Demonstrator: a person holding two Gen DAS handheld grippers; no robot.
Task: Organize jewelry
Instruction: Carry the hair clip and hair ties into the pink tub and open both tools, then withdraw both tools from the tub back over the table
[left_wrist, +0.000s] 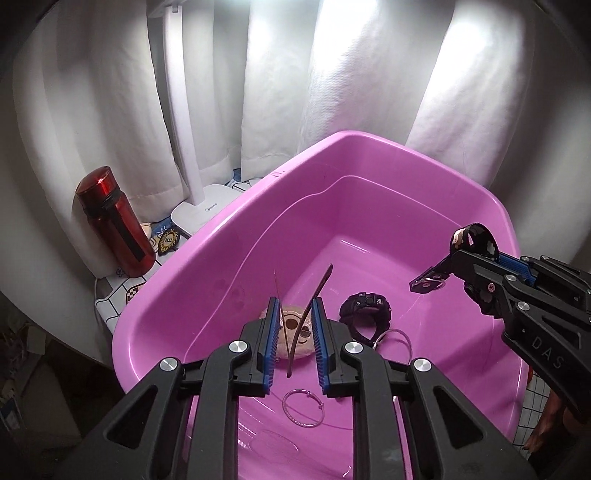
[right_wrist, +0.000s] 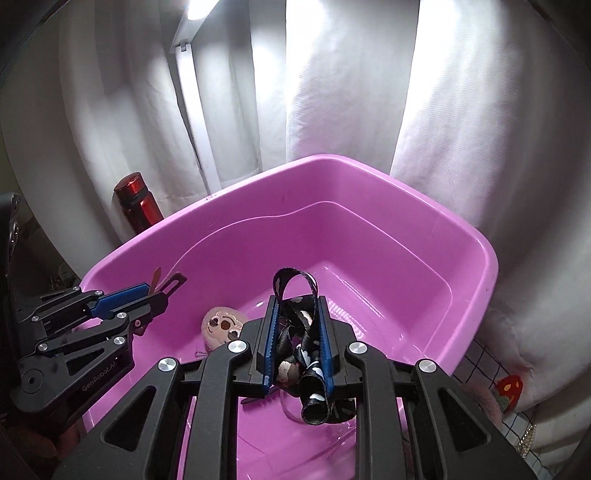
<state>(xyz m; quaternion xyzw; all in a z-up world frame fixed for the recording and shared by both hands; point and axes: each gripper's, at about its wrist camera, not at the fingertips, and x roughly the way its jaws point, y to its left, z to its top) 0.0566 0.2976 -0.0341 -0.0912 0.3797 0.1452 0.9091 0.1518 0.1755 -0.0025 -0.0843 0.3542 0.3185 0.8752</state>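
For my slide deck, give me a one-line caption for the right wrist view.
Right gripper clamps a black patterned lanyard above the pink tub.

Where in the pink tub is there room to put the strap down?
The far half of the tub is bare, past the watch. The near end is crowded: plush face, watch and ring lie close together.

A surface covered by a white cloth (left_wrist: 110, 299) with a black grid and cartoon prints carries the items. At centre frame, a pink plastic tub (left_wrist: 229, 236) rests on it. At left, a red bottle (left_wrist: 114, 221) stands upright. Just right of the bottle sits a white lamp base (left_wrist: 207, 214).
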